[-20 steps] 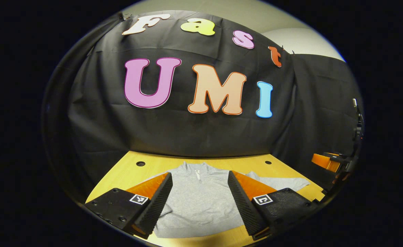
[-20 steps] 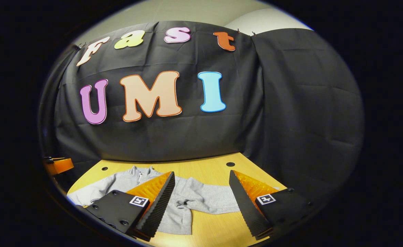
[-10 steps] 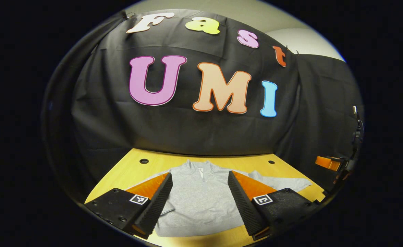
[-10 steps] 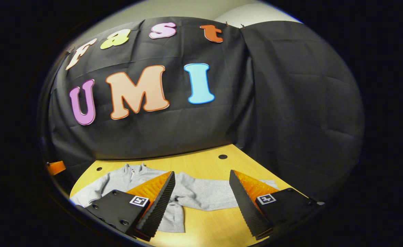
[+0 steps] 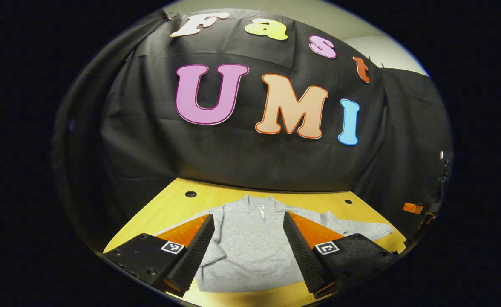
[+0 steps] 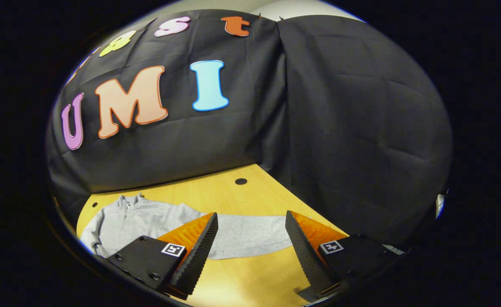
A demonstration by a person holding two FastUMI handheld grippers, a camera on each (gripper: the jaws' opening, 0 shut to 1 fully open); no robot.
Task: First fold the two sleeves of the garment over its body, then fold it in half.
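On the yellow surface (image 6: 250, 277) a grey garment (image 5: 250, 247) is lying flat, right sleeve (image 6: 250, 236) outstretched. Both tongs, left (image 5: 249, 245) and right (image 6: 251, 247), are hovering spread, gripping nothing. Pinching that sleeve's cuff (not mid-sleeve) likely gives a cleaner fold.

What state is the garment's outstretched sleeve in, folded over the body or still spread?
Spread. In the right gripper view the sleeve lies flat on the table, reaching away from the sweatshirt.
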